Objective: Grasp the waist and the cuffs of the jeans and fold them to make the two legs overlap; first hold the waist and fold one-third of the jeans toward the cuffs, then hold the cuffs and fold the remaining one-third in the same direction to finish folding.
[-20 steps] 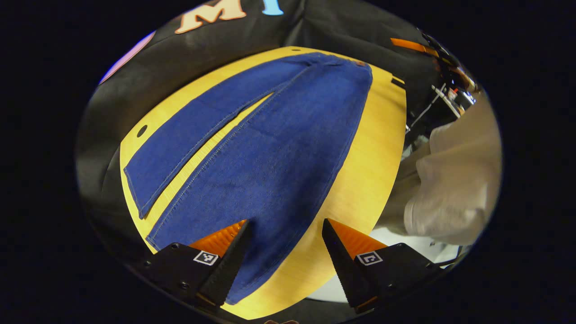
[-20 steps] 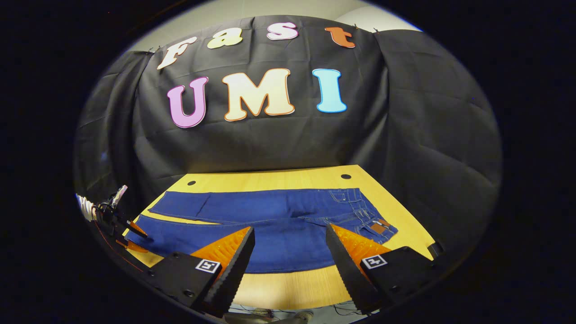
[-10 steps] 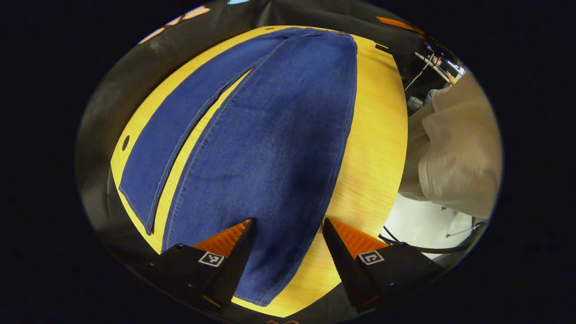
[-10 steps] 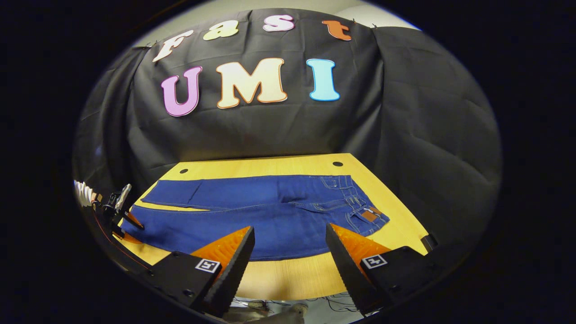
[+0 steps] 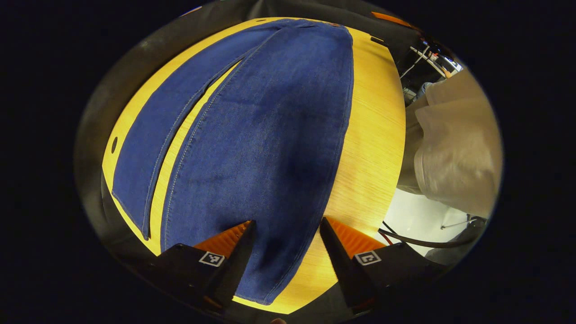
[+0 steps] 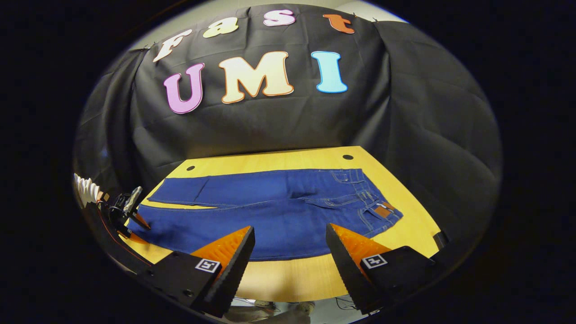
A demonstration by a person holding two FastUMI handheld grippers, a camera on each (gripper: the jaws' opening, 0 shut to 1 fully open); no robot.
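In the left gripper view, the left gripper (image 5: 286, 245) is hanging wide open over a leg end of the jeans (image 5: 265, 135), which are lying flat on the yellow table (image 5: 373, 135).

In the right gripper view, the right gripper (image 6: 290, 252) is waiting open, holding nothing, near the table's edge beside the jeans (image 6: 279, 211).

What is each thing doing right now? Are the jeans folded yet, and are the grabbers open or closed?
jeans: spread flat on the table, legs apart, not folded yet.
left hand-held gripper: open, over the near leg's cuff end, not gripping it.
right hand-held gripper: open, hanging off the table's near edge, holding nothing.
table: yellow wood, with the jeans lying across it.
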